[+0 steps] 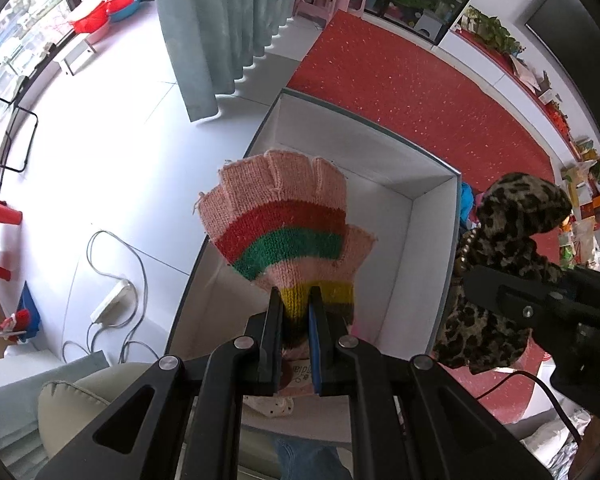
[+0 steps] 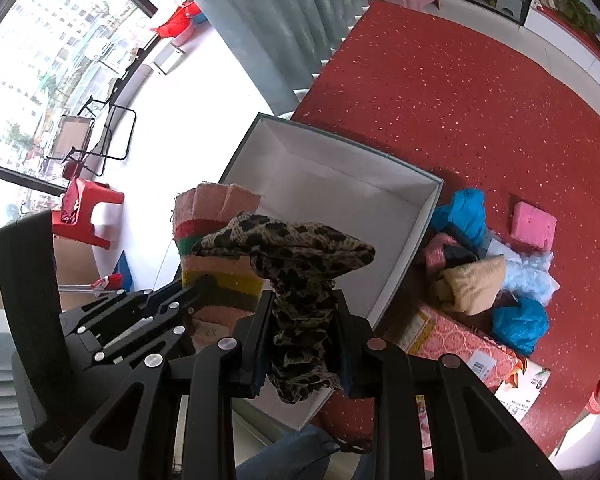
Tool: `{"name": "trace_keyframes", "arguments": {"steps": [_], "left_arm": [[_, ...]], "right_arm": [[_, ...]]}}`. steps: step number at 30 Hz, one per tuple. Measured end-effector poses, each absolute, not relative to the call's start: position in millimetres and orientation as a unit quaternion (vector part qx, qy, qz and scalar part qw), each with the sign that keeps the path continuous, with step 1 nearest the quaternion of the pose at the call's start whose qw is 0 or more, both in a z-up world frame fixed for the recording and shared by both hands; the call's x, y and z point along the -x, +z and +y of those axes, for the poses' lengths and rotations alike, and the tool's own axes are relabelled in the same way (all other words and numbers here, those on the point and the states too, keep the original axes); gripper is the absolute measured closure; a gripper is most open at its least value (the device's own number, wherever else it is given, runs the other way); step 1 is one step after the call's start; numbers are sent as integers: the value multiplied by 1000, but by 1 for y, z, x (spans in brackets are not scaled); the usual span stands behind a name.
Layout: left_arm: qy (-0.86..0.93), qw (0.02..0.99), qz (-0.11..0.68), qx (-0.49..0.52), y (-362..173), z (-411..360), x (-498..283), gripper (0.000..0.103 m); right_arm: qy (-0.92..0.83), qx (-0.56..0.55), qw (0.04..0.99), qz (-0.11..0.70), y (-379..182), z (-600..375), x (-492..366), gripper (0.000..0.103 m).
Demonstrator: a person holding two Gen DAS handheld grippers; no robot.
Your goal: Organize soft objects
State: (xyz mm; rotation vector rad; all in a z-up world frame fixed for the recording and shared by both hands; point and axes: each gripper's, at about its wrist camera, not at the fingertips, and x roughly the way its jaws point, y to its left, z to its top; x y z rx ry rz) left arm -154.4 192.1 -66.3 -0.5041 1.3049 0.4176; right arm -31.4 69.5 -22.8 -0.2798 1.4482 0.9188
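Left wrist view: the left claw (image 1: 296, 300) is closed tight on the cuff of one knitted glove (image 1: 284, 224), pink with red, green and yellow stripes. The glove sticks out straight ahead of the claw, its short finger stubs pointing away, and hangs over one open white box (image 1: 436, 248). The box lies directly beyond and below the claw on a red tabletop (image 1: 420, 92). To the right of this claw, the right claw (image 1: 500, 292) comes in from the edge, carrying one leopard-print cloth (image 1: 512, 220) beside the box's right wall.

Right wrist view: the right claw (image 2: 302, 304) is clamped shut on the leopard-print cloth (image 2: 296, 252), which bunches between the fingers and spreads out in a flat lobe just ahead of them. The box (image 2: 420, 216) lies ahead and beneath. Left of this claw sits the left claw (image 2: 192, 284), with the striped glove (image 2: 216, 216) standing up from it, just behind the cloth. To the right of the claw, beside the box, a pile of soft things (image 2: 476, 276) rests on the tabletop (image 2: 480, 100), among them two blue bundles, one tan piece and one pink block.
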Motion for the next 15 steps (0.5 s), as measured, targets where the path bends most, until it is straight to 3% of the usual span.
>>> {"name": "trace_keyframes", "arguments": {"steps": [15], "left_arm": [[185,735,614,222,-77,195,142,91]], "right_arm": [[371,112,638,666,-49,75,14,75]]}}
